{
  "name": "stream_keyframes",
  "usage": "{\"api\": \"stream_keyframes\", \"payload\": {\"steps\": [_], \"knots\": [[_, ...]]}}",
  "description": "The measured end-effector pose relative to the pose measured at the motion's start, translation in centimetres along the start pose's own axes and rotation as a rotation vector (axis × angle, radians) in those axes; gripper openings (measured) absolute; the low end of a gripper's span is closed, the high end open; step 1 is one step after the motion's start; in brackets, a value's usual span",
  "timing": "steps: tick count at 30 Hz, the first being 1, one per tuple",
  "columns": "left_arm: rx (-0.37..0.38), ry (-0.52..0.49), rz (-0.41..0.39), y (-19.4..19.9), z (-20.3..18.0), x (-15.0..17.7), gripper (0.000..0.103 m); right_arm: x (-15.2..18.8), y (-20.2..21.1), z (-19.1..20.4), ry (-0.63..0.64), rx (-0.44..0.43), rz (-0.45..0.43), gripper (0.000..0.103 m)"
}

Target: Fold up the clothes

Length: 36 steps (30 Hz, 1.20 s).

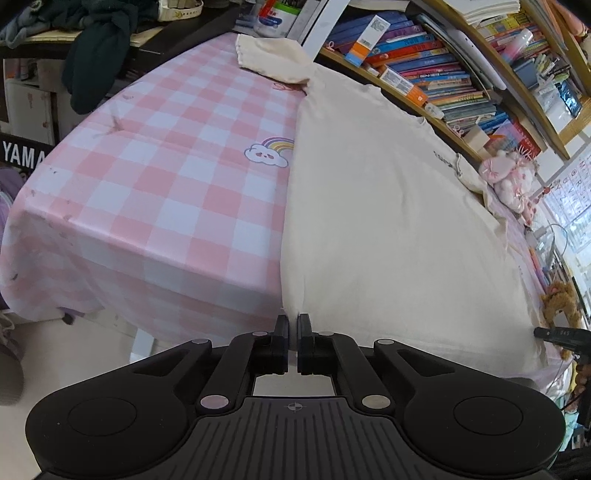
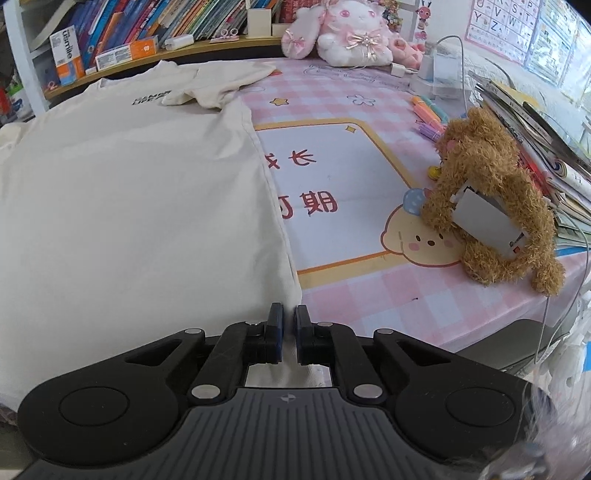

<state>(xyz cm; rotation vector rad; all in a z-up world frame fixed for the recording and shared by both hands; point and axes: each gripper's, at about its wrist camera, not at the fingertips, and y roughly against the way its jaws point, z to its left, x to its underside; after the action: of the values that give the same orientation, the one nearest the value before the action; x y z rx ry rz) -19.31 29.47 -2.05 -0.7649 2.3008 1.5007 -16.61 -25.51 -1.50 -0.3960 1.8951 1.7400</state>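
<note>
A cream T-shirt lies spread flat on a table with a pink checked cloth. My left gripper is shut on the shirt's near left hem corner at the table's front edge. In the right wrist view the same shirt fills the left half, with one sleeve folded over its chest print. My right gripper is shut on the shirt's near right hem corner. The right gripper's tip also shows at the far right of the left wrist view.
A brown plush bear sits right of the shirt, with stacked books behind it. A pink plush rabbit, a charger with cable and bookshelves line the far edge. Dark clothes hang at the far left.
</note>
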Motion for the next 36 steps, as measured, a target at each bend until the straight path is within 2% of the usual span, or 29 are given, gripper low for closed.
{"api": "stream_keyframes", "payload": {"steps": [7, 13, 18, 21, 23, 25, 28, 33, 36], "knots": [[0.004, -0.029, 0.022, -0.1, -0.1, 0.0, 0.002, 0.6, 0.5, 0.3, 0.027, 0.02, 0.008, 0.006], [0.008, -0.045, 0.027, -0.1, -0.2, -0.1, 0.002, 0.8, 0.5, 0.3, 0.028, 0.092, 0.012, 0.005], [0.015, -0.061, 0.031, 0.3, -0.4, -0.1, 0.003, 0.8, 0.7, -0.2, -0.001, 0.077, 0.027, 0.005], [-0.011, -0.082, 0.037, 0.6, -0.5, -0.5, 0.008, 0.8, 1.2, -0.2, -0.021, 0.056, 0.025, 0.009], [-0.046, -0.127, 0.017, 1.1, -1.2, -0.9, 0.011, 0.8, 1.7, -0.2, -0.034, 0.043, 0.018, 0.019], [-0.063, -0.19, -0.017, 1.5, -2.3, -1.5, 0.02, 0.5, 2.2, 0.3, -0.019, 0.037, 0.001, 0.031], [-0.065, -0.287, -0.072, 1.4, -4.6, -2.2, 0.035, -0.4, 2.6, 1.4, 0.016, 0.022, -0.021, 0.033], [-0.037, -0.367, -0.08, -1.2, -9.0, -2.8, 0.038, -2.6, 2.3, 3.5, 0.093, -0.016, -0.055, 0.039], [-0.035, -0.368, -0.085, -3.2, -11.4, -2.9, 0.055, -4.3, 1.3, 4.7, 0.144, -0.039, -0.069, 0.04]]}}
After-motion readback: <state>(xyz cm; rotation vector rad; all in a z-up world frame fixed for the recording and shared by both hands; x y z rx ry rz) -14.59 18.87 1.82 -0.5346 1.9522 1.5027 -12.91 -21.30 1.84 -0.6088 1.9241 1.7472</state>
